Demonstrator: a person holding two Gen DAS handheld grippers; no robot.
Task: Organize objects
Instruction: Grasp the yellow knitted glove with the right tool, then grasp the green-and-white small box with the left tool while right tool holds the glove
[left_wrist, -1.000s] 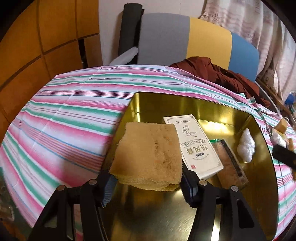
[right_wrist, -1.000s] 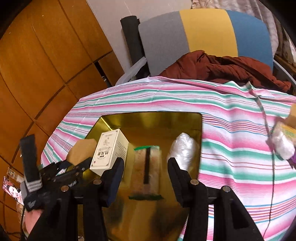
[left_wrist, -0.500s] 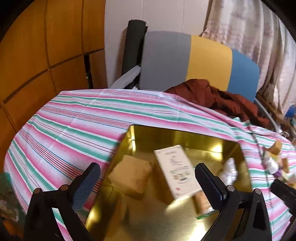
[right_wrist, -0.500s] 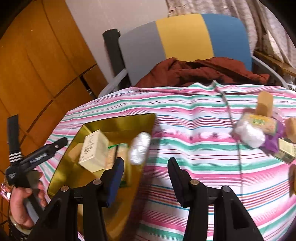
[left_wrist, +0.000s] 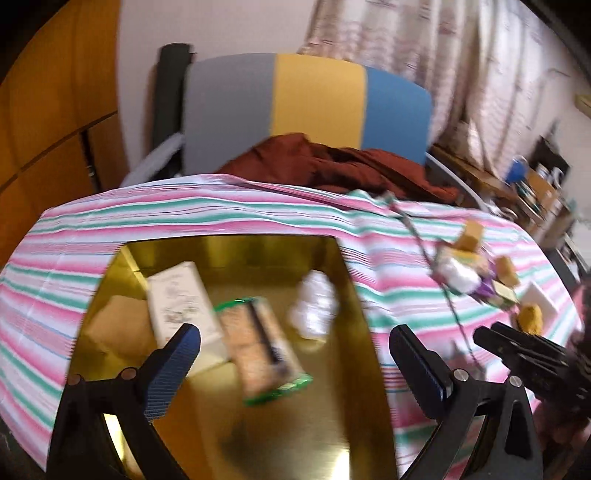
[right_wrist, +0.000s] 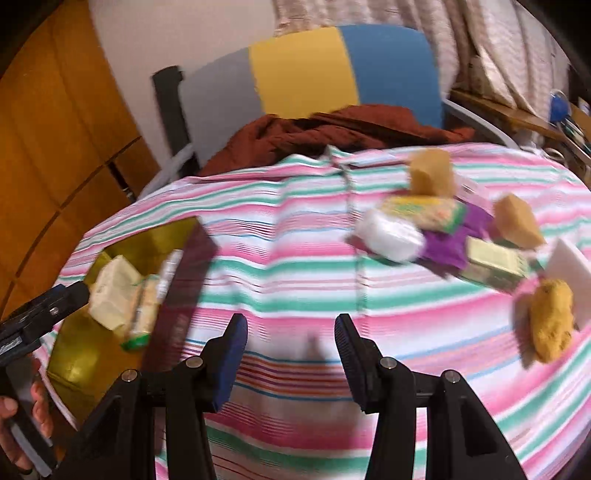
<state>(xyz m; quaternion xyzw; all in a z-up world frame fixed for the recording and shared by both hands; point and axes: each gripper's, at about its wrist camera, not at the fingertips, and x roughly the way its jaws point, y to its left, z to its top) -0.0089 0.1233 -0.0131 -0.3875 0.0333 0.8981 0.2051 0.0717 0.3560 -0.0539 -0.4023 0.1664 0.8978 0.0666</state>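
Reaching next for the loose pile at the right of the right wrist view is judged to be the step in hand, and it is best done by picking one item at the pile's edge. The yellow sponge lump (right_wrist: 552, 319), lying apart from the rest near the white foam piece (right_wrist: 569, 267), could be approached squarely without disturbing the wrapped packet (right_wrist: 423, 212) or the white bundle (right_wrist: 391, 236).

The right hand-held gripper (right_wrist: 291, 343) is seen partly spread and empty over the striped cloth of the desk (right_wrist: 295, 273). The left hand-held gripper (left_wrist: 295, 354) is fully released with nothing between its pads, held over the gold tray (left_wrist: 280, 435) in the lower middle of its frame.

Compared with a second ago, the tan sponge (left_wrist: 114, 328) is no longer clamped; it now lies in the tray's left part beside the white box (left_wrist: 181, 299), the green-edged packet (left_wrist: 258, 350) and the white wrapped lump (left_wrist: 314, 306). The right view has swung from the tray to the pile.
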